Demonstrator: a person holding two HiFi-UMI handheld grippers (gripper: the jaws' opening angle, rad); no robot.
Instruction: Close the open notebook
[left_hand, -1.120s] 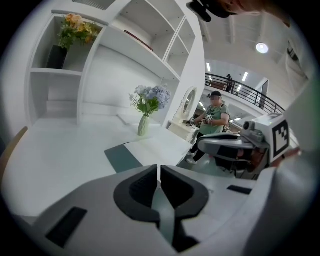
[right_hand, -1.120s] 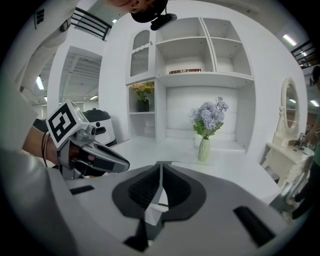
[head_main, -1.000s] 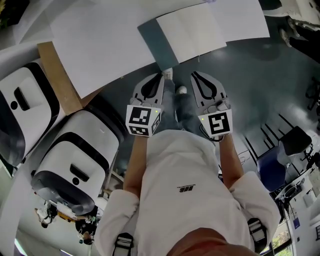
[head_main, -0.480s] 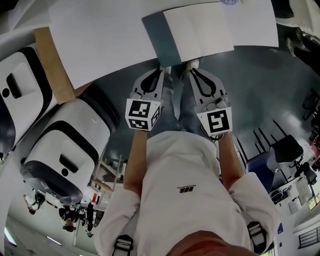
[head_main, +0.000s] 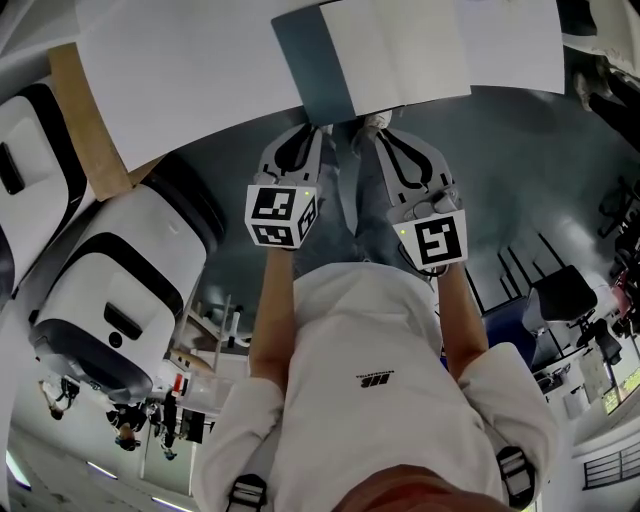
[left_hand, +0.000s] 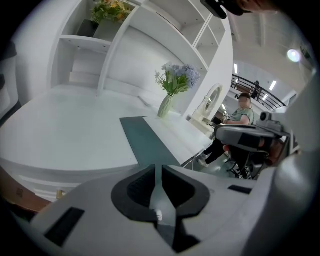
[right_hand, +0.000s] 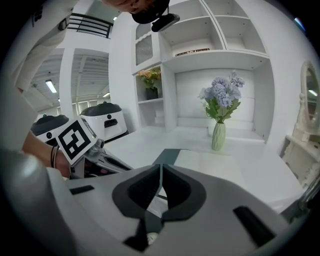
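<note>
The open notebook (head_main: 400, 50) lies on the white table (head_main: 180, 70), with its dark teal cover (head_main: 310, 65) spread to the left of the white pages. Both grippers hover just short of the table's near edge, below the notebook. My left gripper (head_main: 316, 130) is shut and empty, and points at the teal cover (left_hand: 145, 140). My right gripper (head_main: 381, 136) is also shut and empty, and points at the white page (right_hand: 205, 160). In the gripper views, the left gripper (left_hand: 155, 167) and the right gripper (right_hand: 161, 167) each show only a thin slit between the jaws.
A vase of flowers (right_hand: 218, 135) stands on the table beyond the notebook, in front of white shelves. White-and-black machines (head_main: 120, 290) and a brown board (head_main: 85, 120) stand to the left. Dark chairs (head_main: 560, 300) are on the right, where a person (left_hand: 240, 115) sits.
Both grippers have moved forward towards the table's edge and the notebook, still shut. The notebook has not moved on the table.
</note>
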